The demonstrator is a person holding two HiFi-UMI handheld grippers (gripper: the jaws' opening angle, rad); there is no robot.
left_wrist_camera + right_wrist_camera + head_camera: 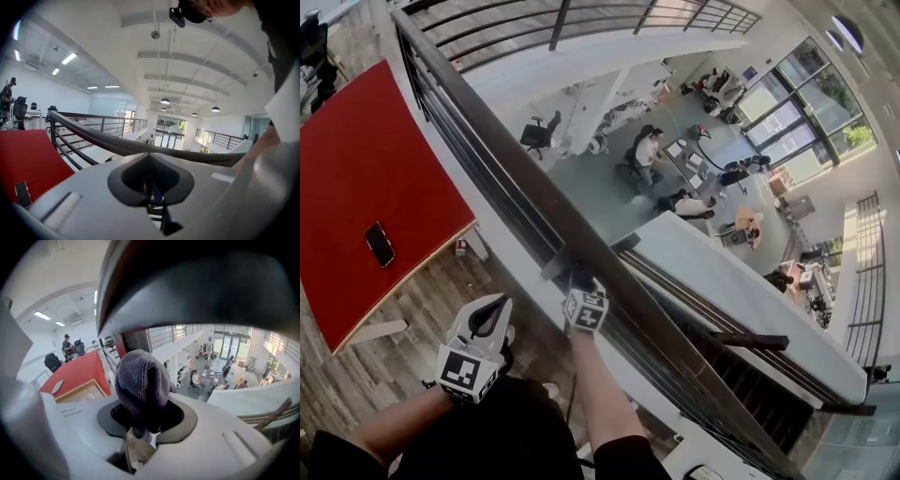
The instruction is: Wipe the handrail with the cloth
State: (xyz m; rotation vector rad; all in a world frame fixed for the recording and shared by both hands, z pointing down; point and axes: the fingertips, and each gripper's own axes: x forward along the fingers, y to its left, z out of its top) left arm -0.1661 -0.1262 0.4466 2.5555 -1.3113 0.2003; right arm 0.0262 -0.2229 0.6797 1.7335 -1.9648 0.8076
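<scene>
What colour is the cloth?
Dark grey knit cloth, clearest in the right gripper view.

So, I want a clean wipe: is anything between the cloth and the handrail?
Nothing visible. The right gripper holds the cloth right at the handrail, and the rail's top beyond it looks bare.

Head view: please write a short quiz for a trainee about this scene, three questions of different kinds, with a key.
1. True or false: the left gripper holds the cloth.
2. What lies on the red table? A) a phone B) a cup C) a book
3. Fill in: the ___ gripper is at the handrail.
Key: 1 false, the right gripper holds it; 2 A; 3 right.
</scene>
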